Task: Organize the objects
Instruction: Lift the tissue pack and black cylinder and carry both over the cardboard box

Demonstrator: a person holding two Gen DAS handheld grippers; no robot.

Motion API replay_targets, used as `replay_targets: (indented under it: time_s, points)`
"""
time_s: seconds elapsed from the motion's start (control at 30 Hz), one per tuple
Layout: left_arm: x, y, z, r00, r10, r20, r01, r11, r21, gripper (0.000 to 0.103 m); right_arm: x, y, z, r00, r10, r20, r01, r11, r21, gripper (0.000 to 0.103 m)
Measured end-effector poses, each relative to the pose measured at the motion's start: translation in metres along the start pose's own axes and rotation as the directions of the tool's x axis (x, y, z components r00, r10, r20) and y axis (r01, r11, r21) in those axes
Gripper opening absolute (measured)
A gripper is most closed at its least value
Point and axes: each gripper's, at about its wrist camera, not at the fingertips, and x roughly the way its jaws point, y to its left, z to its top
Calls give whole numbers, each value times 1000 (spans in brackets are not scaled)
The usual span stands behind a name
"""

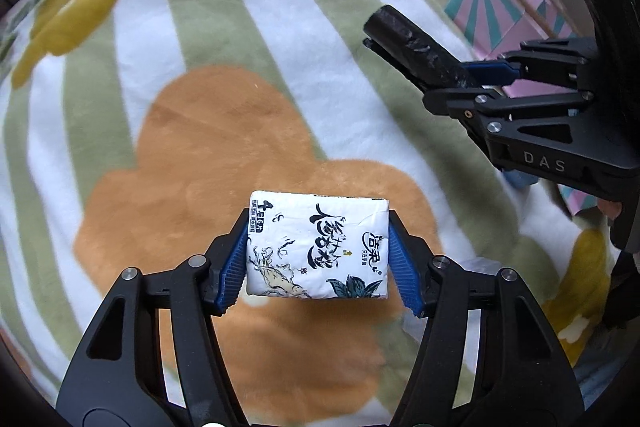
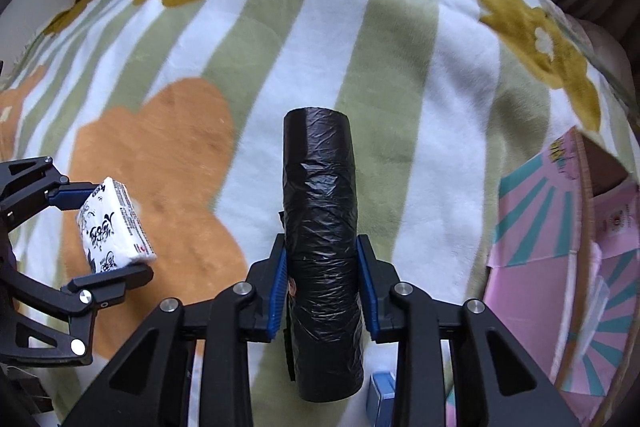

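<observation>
My left gripper [image 1: 316, 247] is shut on a white tissue pack [image 1: 318, 245] with black Chinese lettering, held above the blanket; it also shows in the right wrist view [image 2: 114, 227] at the left. My right gripper [image 2: 322, 279] is shut on a black roll of trash bags [image 2: 320, 247] that sticks out forward past the blue pads. In the left wrist view the roll [image 1: 412, 45] and the right gripper [image 1: 472, 77] are at the upper right, apart from the tissue pack.
A fleece blanket [image 2: 400, 67] with green and white stripes and orange and mustard flowers lies under both grippers. An open pink and teal cardboard box [image 2: 560, 227] stands at the right, also in the left wrist view [image 1: 500, 11]. A small blue box [image 2: 380, 399] lies below the roll.
</observation>
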Motion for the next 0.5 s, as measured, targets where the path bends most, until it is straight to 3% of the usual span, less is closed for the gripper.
replay_targets:
  time_s: [0.27,0.5]
  points:
    - [-73,-7,5,996,49,78,-45,998,-53,59,-68,20,18,999,21,48,-23,999,26,29]
    - [-152,-20,-7,984,100,144,-79,986,-144,59,-146,33,4,995,65,81,-70,996,61,29]
